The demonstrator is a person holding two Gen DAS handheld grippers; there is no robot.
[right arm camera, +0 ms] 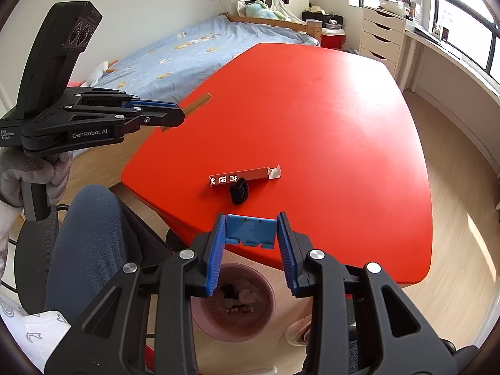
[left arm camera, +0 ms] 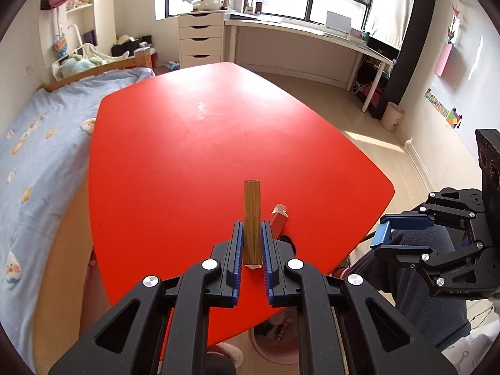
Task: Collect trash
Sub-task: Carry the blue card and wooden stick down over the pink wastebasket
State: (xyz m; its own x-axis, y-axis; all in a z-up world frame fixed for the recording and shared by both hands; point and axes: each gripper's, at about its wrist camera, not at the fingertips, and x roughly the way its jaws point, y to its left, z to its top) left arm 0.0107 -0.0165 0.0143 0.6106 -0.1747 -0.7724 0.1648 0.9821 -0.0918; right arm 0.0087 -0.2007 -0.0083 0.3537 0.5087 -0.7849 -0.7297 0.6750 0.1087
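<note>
Left gripper (left arm camera: 252, 234) clamps a ribbed, tan cardboard strip (left arm camera: 252, 215) above the glossy red table (left arm camera: 175, 143). Right gripper (right arm camera: 251, 231) clasps a flat blue plastic piece (right arm camera: 251, 229). A slim red box (right arm camera: 239, 176) lies at twelve o'clock.

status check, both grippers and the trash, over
Left gripper shut on brown strip. Right gripper shut on blue clip. Red box and black scrap on red table. Pink bin below, unobstructed.

Sunlit bedroom: red table (left arm camera: 218, 131), blue-sheeted bed (left arm camera: 40, 143), white drawers (left arm camera: 201, 39), window desk (left arm camera: 297, 29).
</note>
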